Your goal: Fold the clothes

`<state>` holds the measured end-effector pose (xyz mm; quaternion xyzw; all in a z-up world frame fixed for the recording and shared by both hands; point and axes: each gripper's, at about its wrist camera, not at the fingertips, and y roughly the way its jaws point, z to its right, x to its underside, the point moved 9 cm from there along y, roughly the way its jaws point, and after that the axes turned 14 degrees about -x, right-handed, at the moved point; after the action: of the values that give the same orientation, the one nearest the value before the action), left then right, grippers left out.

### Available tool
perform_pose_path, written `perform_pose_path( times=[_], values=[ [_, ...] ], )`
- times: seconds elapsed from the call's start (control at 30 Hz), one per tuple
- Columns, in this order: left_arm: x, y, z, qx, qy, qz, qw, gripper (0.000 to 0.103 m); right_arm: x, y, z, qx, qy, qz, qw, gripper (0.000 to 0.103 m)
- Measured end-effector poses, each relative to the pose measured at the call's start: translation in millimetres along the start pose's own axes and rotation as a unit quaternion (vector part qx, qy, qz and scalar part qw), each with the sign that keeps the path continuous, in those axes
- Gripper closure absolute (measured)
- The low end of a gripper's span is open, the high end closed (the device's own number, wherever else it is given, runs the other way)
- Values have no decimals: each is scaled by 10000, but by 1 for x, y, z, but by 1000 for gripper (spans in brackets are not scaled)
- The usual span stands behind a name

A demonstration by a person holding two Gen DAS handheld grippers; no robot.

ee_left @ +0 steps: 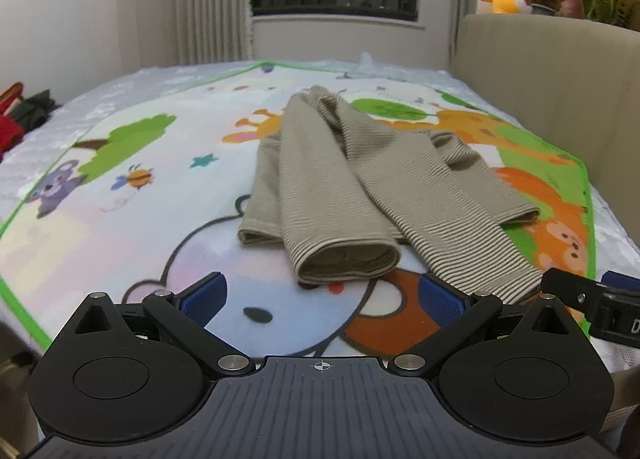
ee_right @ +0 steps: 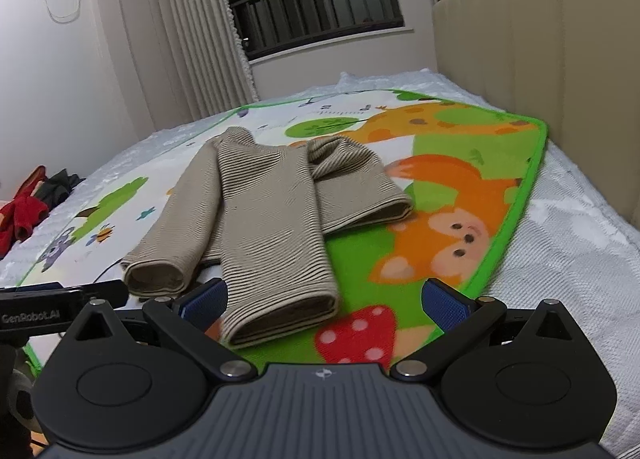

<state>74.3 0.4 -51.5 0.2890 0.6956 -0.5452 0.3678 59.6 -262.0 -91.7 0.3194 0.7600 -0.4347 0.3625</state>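
Lying rumpled on the mat [ee_left: 120, 195], the garment [ee_left: 344, 187] sits just beyond both tools, left tool [ee_left: 322, 299] and right tool [ee_right: 322, 299] gaping wide, holding nothing.

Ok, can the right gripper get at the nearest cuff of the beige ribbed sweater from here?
Probably yes. The right gripper is open, and the beige ribbed sweater has its nearest cuff lying just ahead of the fingers on the cartoon play mat, nothing between.
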Motion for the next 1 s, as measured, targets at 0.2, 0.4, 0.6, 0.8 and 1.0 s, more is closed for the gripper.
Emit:
perform_pose_path(
  times=[0.2,0.4,0.6,0.8,1.0],
  values=[
    [8,3,-2,97,-88,-192,9997,0,-2,6,0,195,-223,-182,9994,0],
    [15,7,-5,115,-107,-364,9992,0,0,25,-6,176,-267,-270,9991,0],
    [12,9,0,74,-85,-495,9987,0,6,6,-7,-66,-172,-156,9997,0],
    [16,14,-1,70,-120,-575,9982,0,10,11,-7,-109,-177,-237,9995,0],
    [20,16,-2,83,-132,-628,9979,0,10,11,-6,-83,-180,-240,9995,0]
  ],
)
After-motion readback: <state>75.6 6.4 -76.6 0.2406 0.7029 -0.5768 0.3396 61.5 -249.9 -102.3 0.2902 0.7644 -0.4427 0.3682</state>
